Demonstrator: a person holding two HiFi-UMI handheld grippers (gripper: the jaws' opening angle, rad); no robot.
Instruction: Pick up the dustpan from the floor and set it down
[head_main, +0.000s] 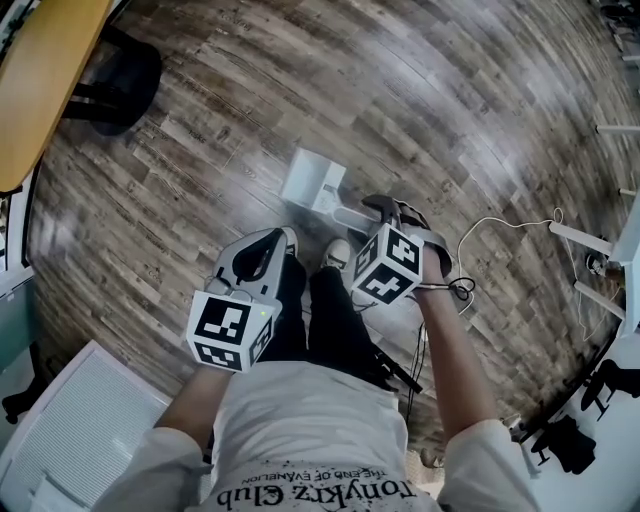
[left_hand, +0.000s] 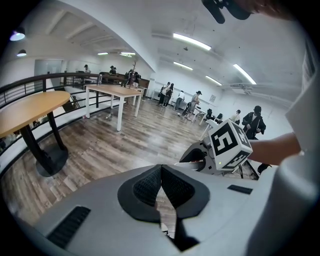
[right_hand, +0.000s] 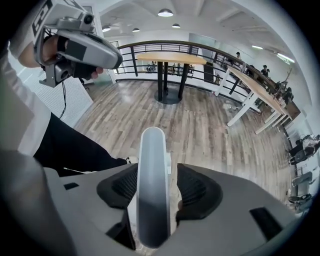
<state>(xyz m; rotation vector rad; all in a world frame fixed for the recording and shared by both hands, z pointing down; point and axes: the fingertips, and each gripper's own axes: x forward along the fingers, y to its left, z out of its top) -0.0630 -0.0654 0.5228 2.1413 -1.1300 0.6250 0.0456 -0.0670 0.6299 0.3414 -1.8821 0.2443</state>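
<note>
Evidently idle, the left gripper (left_hand: 161, 186) hung close to the person's body, its jaws pressed together on nothing. Just beyond it, the right gripper (right_hand: 156, 187) pointed steeply down, jaws spread either side of the pale grey rounded plastic handle (right_hand: 151, 165) without pinching it. Farther out, the white plastic dustpan (head_main: 312, 178) rested on the brown wood-plank floor (head_main: 450, 100). I judged it was not being carried; whether the lift was still to come, I could not tell.

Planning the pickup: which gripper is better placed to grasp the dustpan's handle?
Right. The dustpan handle stands between the right gripper's open jaws; the left gripper is shut and apart from it.
</note>
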